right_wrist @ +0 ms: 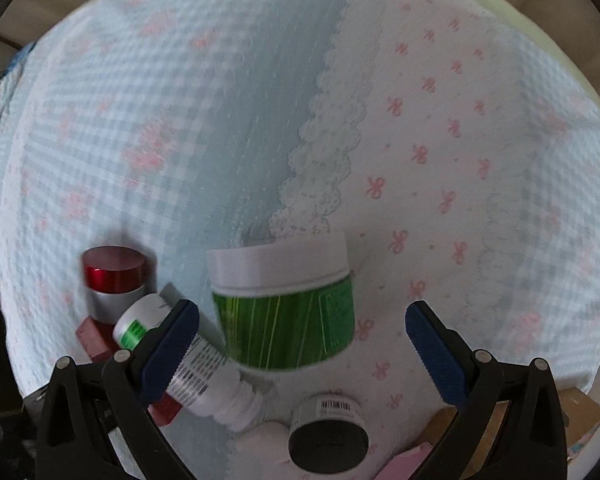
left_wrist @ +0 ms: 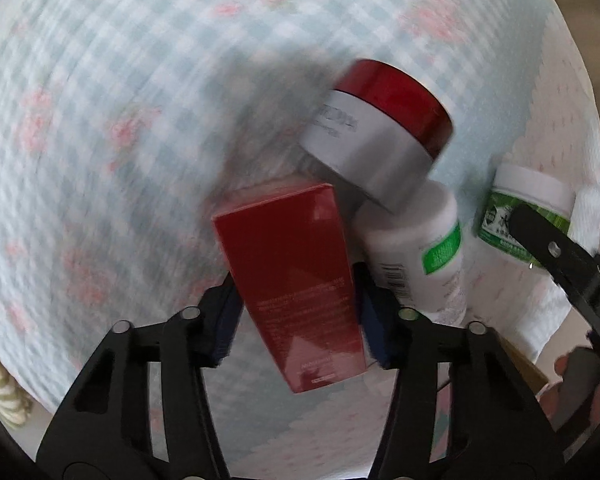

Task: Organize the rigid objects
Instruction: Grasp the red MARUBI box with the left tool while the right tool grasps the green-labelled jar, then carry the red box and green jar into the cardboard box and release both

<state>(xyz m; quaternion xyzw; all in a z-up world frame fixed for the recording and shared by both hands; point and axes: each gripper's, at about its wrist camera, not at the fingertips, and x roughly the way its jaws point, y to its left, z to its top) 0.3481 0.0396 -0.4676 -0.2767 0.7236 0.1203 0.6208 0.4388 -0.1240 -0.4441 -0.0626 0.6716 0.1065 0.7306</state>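
While a pale blue gingham cloth (right_wrist: 148,128) covers the surface, the right gripper (right_wrist: 302,350) hangs released around the green white-lidded plastic tub (right_wrist: 286,312). The left gripper (left_wrist: 296,312) clenches the tall red carton (left_wrist: 296,280); at its one o'clock leans a red-capped silver jar (left_wrist: 380,136), with a white pill bottle (left_wrist: 416,248) at three o'clock.

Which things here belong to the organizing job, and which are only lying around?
Job:
- red box, in left claw
- green tub, between open right claw
- red-lidded jar
- white bottle
- black-capped jar

Lying around:
- patterned bedcover
- cardboard box
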